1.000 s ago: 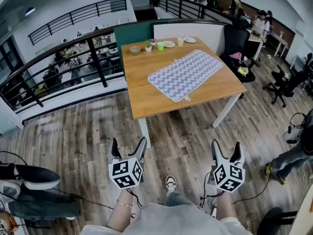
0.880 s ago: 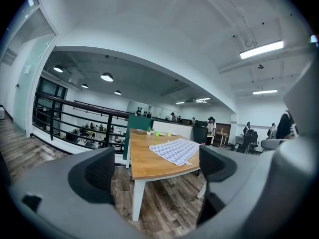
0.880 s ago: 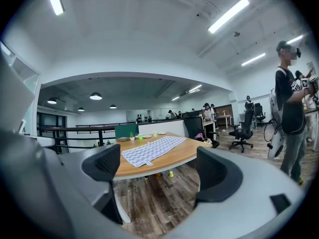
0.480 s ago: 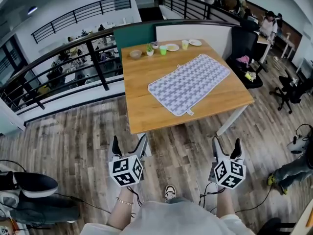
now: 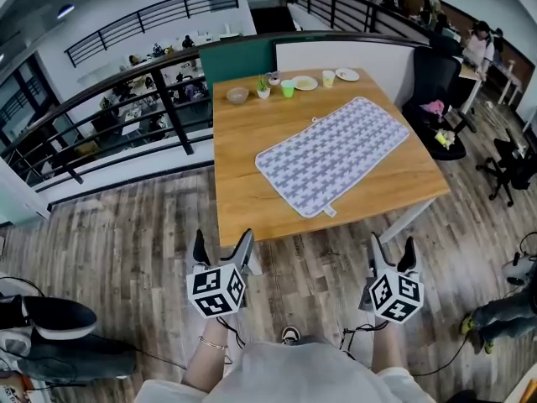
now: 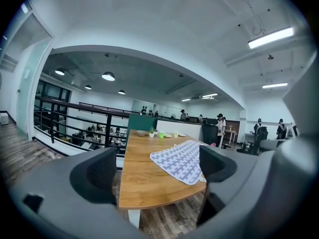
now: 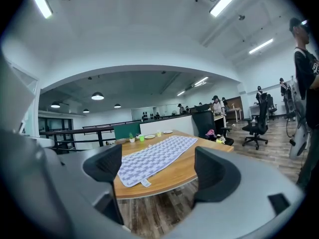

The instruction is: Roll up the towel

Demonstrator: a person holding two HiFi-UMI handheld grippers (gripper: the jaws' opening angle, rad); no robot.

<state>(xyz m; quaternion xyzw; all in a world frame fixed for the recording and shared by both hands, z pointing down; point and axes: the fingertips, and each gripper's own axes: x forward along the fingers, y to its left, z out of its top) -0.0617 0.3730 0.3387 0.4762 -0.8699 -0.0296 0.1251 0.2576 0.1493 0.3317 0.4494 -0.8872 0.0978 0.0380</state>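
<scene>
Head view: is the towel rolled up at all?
No, the towel lies flat and fully spread on the table, with no end curled over.

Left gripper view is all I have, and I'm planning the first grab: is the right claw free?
Observer: Yes, the right claw is open, nothing between its jaws.
Operator: My jaw hides the towel's near corner. What's there?
Observer: The towel lies flat; that corner carries a small tag, close to the front edge of the table.
Operator: Are both claws over the table?
Observer: No. In the head view the left claw and the right one hang short of it, above the wood floor.
</scene>
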